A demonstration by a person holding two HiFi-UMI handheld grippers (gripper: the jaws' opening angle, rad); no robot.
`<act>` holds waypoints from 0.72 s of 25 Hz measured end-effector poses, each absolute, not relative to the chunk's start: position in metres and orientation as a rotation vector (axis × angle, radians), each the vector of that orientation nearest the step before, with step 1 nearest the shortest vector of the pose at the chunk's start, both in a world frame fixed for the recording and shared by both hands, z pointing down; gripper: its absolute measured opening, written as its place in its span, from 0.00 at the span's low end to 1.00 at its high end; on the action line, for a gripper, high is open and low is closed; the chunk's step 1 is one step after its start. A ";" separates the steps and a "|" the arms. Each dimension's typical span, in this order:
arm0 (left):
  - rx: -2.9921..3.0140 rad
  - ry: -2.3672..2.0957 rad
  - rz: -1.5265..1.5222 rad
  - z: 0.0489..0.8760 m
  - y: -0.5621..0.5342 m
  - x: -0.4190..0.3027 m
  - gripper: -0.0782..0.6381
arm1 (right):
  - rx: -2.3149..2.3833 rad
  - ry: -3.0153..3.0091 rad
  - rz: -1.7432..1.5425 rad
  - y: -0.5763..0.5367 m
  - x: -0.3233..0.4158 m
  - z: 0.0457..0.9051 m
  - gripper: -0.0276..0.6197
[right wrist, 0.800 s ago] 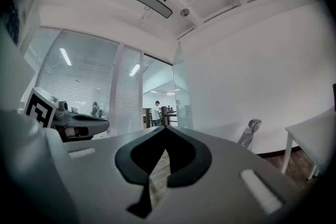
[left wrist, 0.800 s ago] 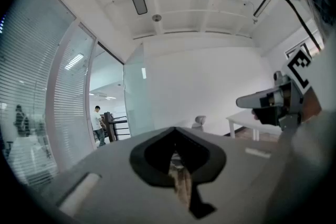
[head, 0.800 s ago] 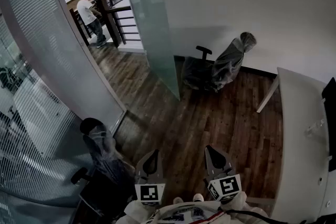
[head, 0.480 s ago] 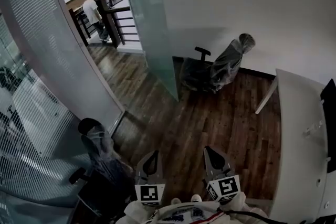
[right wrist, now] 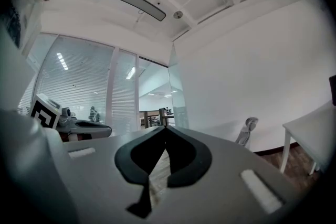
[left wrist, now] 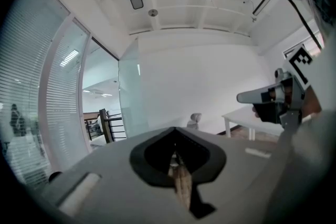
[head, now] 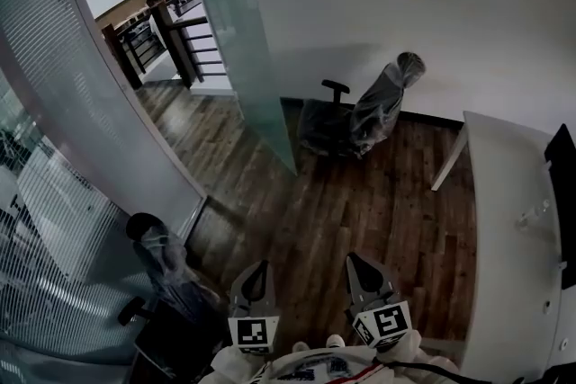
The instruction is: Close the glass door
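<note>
The room is dim and greyish. The hall past the frosted glass door (head: 238,40) looks brighter. Both gripper views bend round, with black corners.

Head view: steeply downward over wood floor (head: 360,211).
Gripper views: level, toward distant glass door (left wrist: 128,97).
Shared: glass door, wrapped office chair (head: 378,108).

Bare wood floor (head: 360,211) ran unobstructed from the left gripper (head: 260,267) and right gripper (head: 355,259) up to the glass door (head: 252,76), which stood open, angled into the room. Doorway between door and blind-covered glass wall (head: 117,130): clear. Wrapped chair (head: 360,117) stood near the door's free edge, against the wall. White table (head: 504,229) closed off the right; second wrapped chair (head: 166,270) crowded the left.
</note>
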State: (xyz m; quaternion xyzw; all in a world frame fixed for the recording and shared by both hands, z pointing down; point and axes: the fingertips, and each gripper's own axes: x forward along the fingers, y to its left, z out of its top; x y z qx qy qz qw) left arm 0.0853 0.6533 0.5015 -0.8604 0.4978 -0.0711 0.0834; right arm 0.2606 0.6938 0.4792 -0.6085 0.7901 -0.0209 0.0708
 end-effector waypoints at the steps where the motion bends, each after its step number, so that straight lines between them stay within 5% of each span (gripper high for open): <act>1: -2.567 1.484 -0.212 0.502 0.652 0.092 0.11 | -1.836 2.376 -0.072 0.694 0.268 0.482 0.05; 18: -2.552 1.475 -0.249 0.500 0.577 0.141 0.11 | -1.874 2.333 -0.149 0.623 0.332 0.502 0.05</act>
